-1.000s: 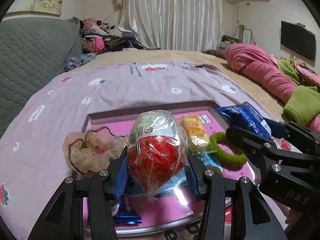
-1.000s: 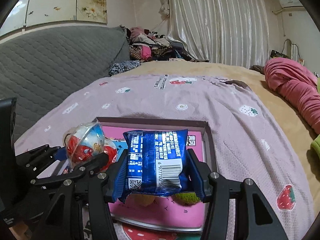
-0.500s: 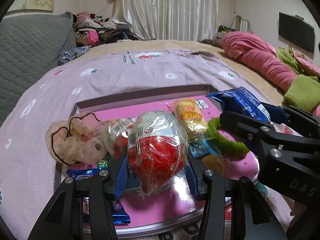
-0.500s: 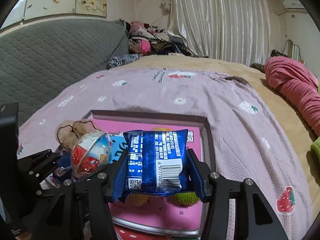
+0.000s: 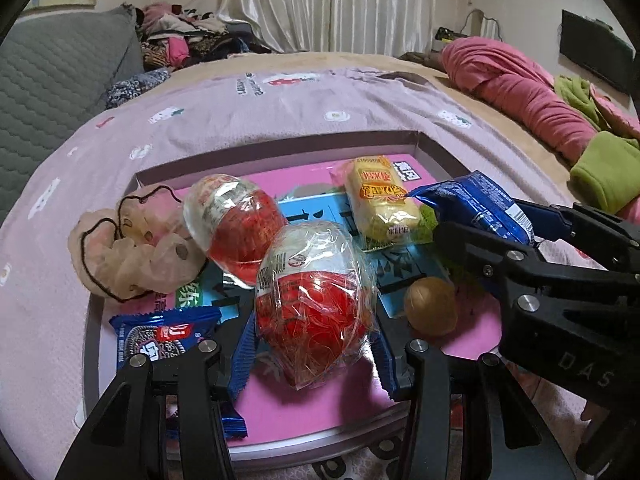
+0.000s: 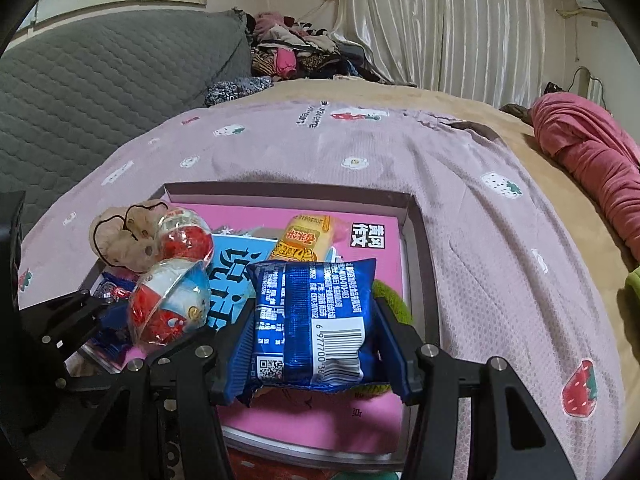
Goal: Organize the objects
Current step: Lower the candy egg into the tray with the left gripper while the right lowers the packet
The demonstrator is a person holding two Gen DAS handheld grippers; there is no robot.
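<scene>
My left gripper (image 5: 314,344) is shut on a clear-wrapped red toy egg (image 5: 316,304), held over the near part of a shallow pink tray (image 5: 280,404). My right gripper (image 6: 314,356) is shut on a blue snack packet (image 6: 314,320) above the tray's right side (image 6: 418,264); it also shows in the left wrist view (image 5: 476,208). In the tray lie a second red egg (image 5: 236,228), a yellow snack pack (image 5: 380,204), a beige scrunchie (image 5: 132,248), a blue cookie packet (image 5: 164,336), a brown ball (image 5: 430,312) and a green hair tie (image 6: 390,300).
The tray sits on a bed with a pink strawberry-print cover (image 6: 500,240). A grey quilted headboard (image 6: 100,80) stands at the left. A pink blanket roll (image 5: 516,96) and green cloth (image 5: 600,168) lie at the right, with piled clothes (image 6: 296,52) at the back.
Both grippers have moved down and forward over the tray, each still holding its item. More of the tray's contents have come into view, such as the second egg and the brown ball.
</scene>
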